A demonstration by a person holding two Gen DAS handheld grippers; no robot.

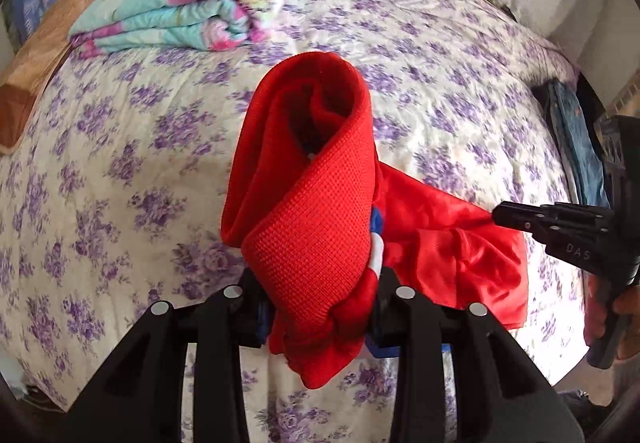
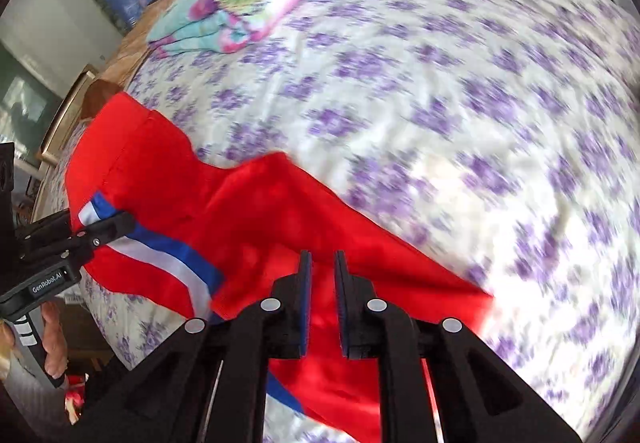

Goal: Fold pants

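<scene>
The red pants [image 1: 316, 203] with a blue and white side stripe [image 2: 160, 263] lie on the bed near its front edge. My left gripper [image 1: 316, 307] is shut on the ribbed red waistband, which stands bunched up between its fingers; it also shows at the left of the right wrist view [image 2: 120, 223]. My right gripper [image 2: 322, 263] has its fingers slightly apart just above the red fabric [image 2: 340, 375]. In the left wrist view its tips [image 1: 496, 217] touch the cloth's right edge. Whether they pinch the fabric is unclear.
The bed [image 1: 120, 163] has a white quilt with purple flowers. A folded turquoise and pink floral blanket [image 1: 200, 3] lies at its far side. A brown pillow [image 1: 36, 63] lies at the left. Blue jeans [image 1: 576, 147] lie at the right edge.
</scene>
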